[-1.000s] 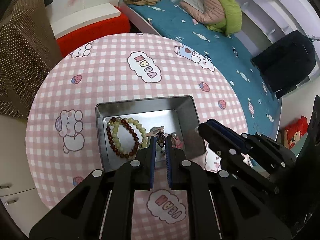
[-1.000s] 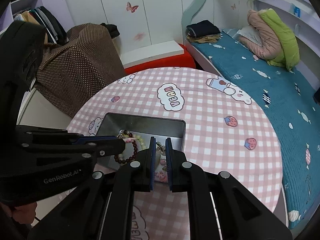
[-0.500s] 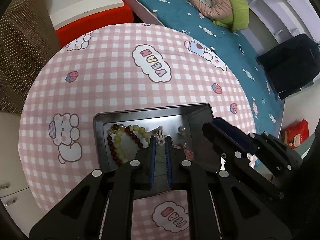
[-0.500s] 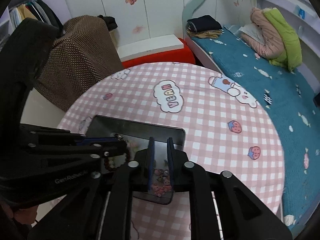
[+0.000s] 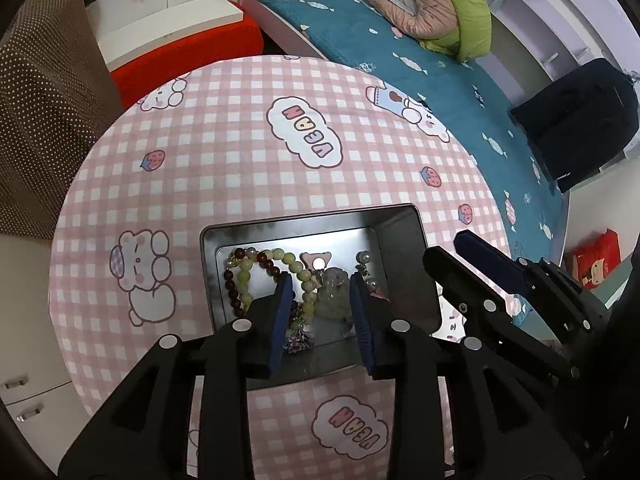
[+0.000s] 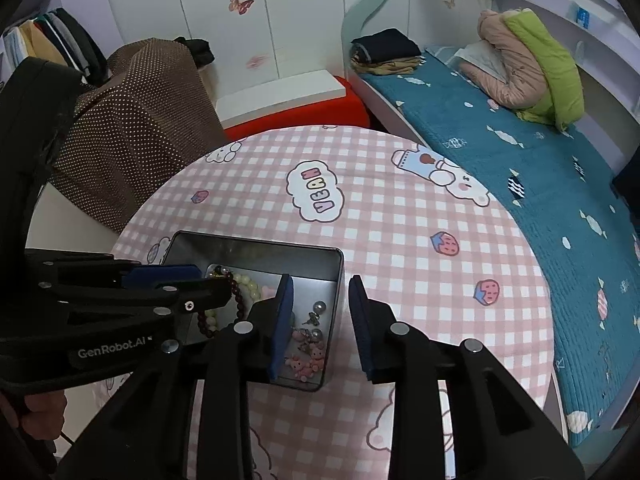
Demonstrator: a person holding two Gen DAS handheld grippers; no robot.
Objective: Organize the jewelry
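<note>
A grey metal tin [image 5: 416, 264] sits on the round pink checked table [image 5: 240, 152]. In it lie a dark red bead bracelet [image 5: 232, 292], a pale green bead bracelet [image 5: 296, 268], a pale translucent charm [image 5: 334, 296] and small earrings [image 5: 366, 264]. My left gripper [image 5: 320, 292] is open and empty, just above the tin's contents. My right gripper [image 6: 320, 300] is open and empty over the tin's right wall [image 6: 338, 280]. Pink bear charms [image 6: 306, 364] and pearl earrings [image 6: 318, 308] lie in the tin in the right wrist view.
A bed with a teal blanket [image 6: 520, 168] runs along the table's right side. A red and white box [image 6: 288, 100] and a brown dotted cover [image 6: 132, 132] stand behind the table. A dark bag [image 5: 576, 120] is at the far right.
Both grippers have opened. The charm the left gripper held and the piece the right gripper held now lie in the tin.
</note>
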